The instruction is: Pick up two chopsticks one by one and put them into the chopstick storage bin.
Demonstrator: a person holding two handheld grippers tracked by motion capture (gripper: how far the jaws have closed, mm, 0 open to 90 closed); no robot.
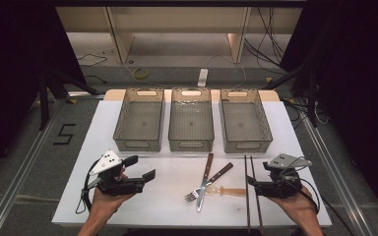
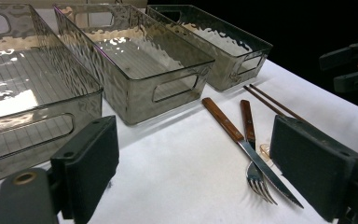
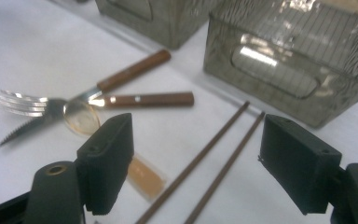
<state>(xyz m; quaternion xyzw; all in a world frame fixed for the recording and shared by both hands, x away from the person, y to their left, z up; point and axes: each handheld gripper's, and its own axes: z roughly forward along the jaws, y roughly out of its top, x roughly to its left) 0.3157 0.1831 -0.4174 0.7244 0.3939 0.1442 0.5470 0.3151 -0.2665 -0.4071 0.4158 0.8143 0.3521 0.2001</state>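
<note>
On the white table [image 1: 167, 196] a wooden-handled knife [image 1: 206, 172] and a wooden-handled fork [image 1: 220, 172] lie crossed, with a clear amber spoon [image 1: 230, 191] beside them. Two dark chopsticks [image 1: 252, 196] lie to their right. My left gripper [image 1: 140, 167] hovers open at the left, pointing toward the cutlery, with nothing between its pads. My right gripper [image 1: 252, 184] is open just right of the chopsticks. In the right gripper view the chopsticks [image 3: 214, 149] run between my open jaws, untouched. There the spoon [image 3: 81, 116] rests against the fork [image 3: 149, 99] and knife [image 3: 133, 70].
Three clear grey bins stand in a row at the back: left [image 1: 138, 145], middle [image 1: 191, 145], right [image 1: 246, 146], each with nothing in it. In the left gripper view they stand close ahead, the nearest [image 2: 28, 126] at the left. The floor beyond holds cables.
</note>
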